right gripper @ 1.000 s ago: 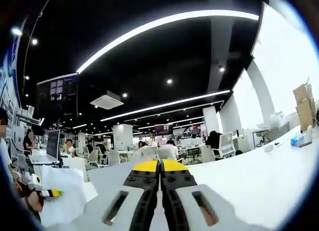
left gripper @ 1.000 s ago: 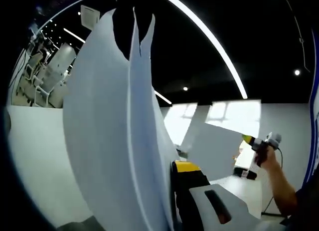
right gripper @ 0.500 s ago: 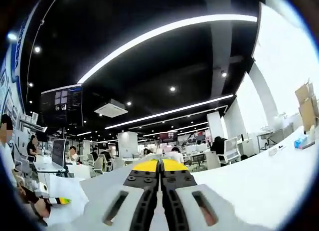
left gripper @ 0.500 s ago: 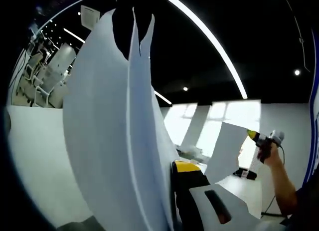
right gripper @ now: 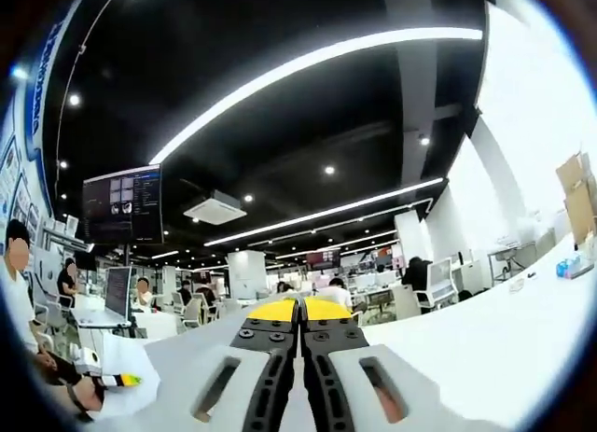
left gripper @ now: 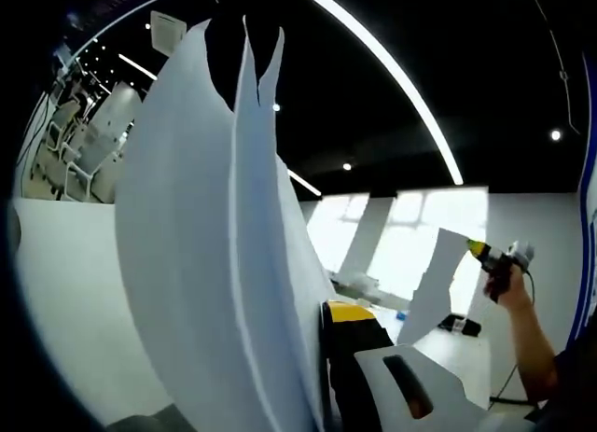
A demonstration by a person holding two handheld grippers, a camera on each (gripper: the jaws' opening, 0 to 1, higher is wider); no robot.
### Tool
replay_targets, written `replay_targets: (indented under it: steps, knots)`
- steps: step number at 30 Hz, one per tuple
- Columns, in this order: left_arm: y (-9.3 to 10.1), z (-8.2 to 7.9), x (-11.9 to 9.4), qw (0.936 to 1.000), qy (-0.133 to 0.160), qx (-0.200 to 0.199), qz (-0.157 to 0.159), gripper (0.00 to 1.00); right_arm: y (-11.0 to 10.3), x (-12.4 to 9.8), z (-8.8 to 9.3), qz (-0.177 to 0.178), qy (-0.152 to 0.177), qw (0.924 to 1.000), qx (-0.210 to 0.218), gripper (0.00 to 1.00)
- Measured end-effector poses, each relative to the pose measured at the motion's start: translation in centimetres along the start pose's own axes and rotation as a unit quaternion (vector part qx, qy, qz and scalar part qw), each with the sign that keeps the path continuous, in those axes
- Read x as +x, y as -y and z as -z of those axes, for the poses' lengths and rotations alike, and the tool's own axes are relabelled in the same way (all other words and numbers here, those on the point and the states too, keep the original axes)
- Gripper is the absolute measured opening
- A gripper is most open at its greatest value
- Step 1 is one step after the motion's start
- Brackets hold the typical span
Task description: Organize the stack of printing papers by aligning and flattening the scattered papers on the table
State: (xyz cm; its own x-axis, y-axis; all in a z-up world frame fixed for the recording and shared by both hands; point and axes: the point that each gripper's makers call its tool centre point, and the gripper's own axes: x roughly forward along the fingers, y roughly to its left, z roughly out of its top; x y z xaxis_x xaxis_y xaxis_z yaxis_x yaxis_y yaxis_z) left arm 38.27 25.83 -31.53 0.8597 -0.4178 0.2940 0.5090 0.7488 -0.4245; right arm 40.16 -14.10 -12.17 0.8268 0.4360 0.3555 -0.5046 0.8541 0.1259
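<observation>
Left gripper view, papers (left gripper: 205,264) upright (clamped), white table (left gripper: 65,292).

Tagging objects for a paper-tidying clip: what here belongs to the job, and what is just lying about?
Job:
- paper sheets, clamped in the left gripper
- single sheet, held by the right gripper

Lying about:
- cardboard boxes
- monitor
- office chair

Dark ceiling, bright strip lights (right gripper: 308,63), fisheye bending
</observation>
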Motion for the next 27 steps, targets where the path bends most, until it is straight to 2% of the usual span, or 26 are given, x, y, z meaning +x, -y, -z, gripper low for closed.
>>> replay_targets:
  steps: [8,12,19,27]
  knots:
    - [0.7,0.4,0.0,1.0,0.0,0.0,0.0,0.07,-0.1,-0.2,-0.8,-0.004,0.004,1.0,-0.003,0.0]
    - [1.9,0.9,0.0,1.0,-0.001,0.003,0.0,0.07,-0.6,-0.3,-1.3,-0.014,0.004,0.9999,-0.004,0.0]
    - [2.2,1.0,0.0,1.0,-0.001,0.002,0.0,0.07,-0.9,-0.4,-1.6,-0.019,0.004,0.9998,-0.007,0.0]
    - [1.9,0.9,-0.1,1.0,0.001,0.001,0.0,0.08,-2.3,0.1,-2.2,-0.039,0.0,0.9991,-0.016,0.0]
